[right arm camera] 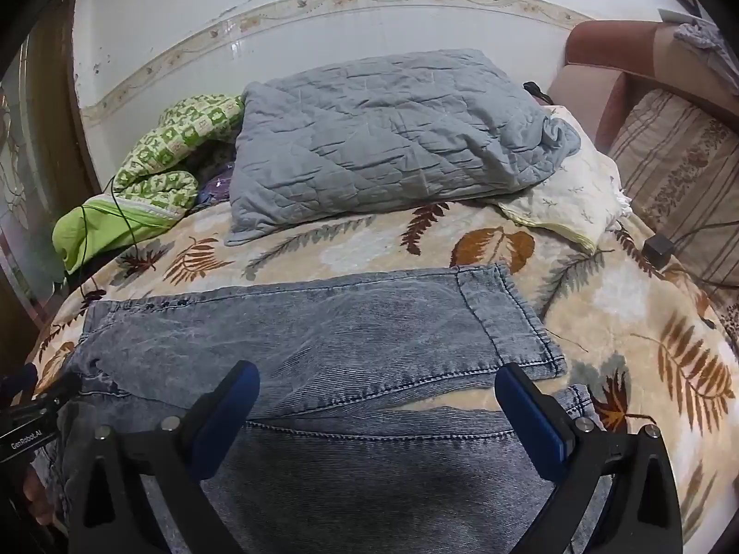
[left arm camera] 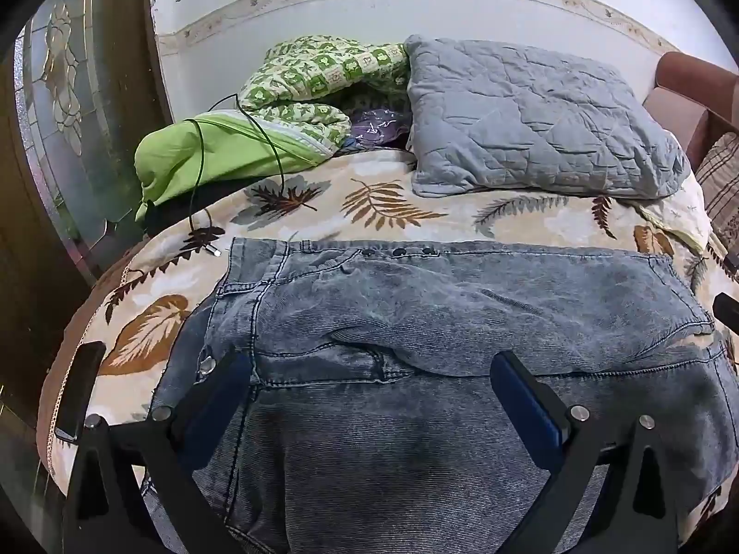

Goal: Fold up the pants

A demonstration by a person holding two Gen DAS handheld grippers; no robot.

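Grey-blue washed jeans (left arm camera: pixel 415 323) lie flat on a leaf-patterned blanket (left arm camera: pixel 392 203), with a leg folded across the top. In the left wrist view the waistband with its metal button (left arm camera: pixel 208 363) is at the left. My left gripper (left arm camera: pixel 369 369) is open above the waist part and holds nothing. In the right wrist view the jeans (right arm camera: pixel 323 337) show their leg hems (right arm camera: pixel 512 318) at the right. My right gripper (right arm camera: pixel 376 378) is open above the lower leg and empty. The left gripper's body (right arm camera: pixel 27 420) shows at the left edge.
A grey quilted pillow (left arm camera: pixel 536 120) and green bedding (left arm camera: pixel 258 106) lie at the back by the wall. A thin black cable (left arm camera: pixel 203 212) trails on the blanket. A brown sofa (right arm camera: pixel 646 106) with a small black box (right arm camera: pixel 658 247) stands at the right. A door (left arm camera: pixel 69 115) is at the left.
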